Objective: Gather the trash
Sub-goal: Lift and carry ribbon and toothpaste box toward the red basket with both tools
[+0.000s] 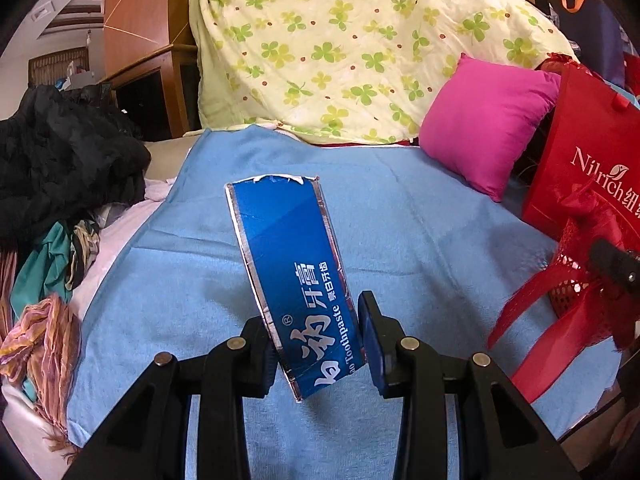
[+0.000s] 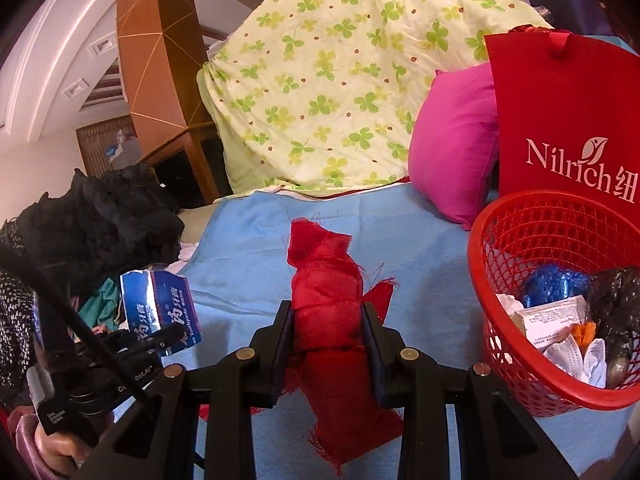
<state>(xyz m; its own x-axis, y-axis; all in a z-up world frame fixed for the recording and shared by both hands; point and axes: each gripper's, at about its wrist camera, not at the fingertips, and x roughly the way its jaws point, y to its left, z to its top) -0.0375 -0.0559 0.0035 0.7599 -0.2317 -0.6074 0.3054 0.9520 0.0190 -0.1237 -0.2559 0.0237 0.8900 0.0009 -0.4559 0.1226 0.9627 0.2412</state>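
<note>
My left gripper (image 1: 318,340) is shut on a blue toothpaste box (image 1: 294,276) with a torn top, held above the blue blanket (image 1: 420,232). The box also shows at the left of the right wrist view (image 2: 160,304), in the left gripper (image 2: 160,340). My right gripper (image 2: 328,344) is shut on a frayed red cloth scrap (image 2: 328,304), held over the blanket. A red mesh basket (image 2: 520,216) stands at the right, holding paper, blue plastic and dark wrappers. In the left wrist view the basket (image 1: 568,280) is partly hidden behind the red cloth.
A red Nilrich bag (image 2: 560,120) stands behind the basket. A pink pillow (image 1: 484,128) and a clover-print quilt (image 1: 352,52) lie at the back. A heap of dark clothes (image 1: 60,160) lies at the left, by a wooden bed frame (image 2: 160,60).
</note>
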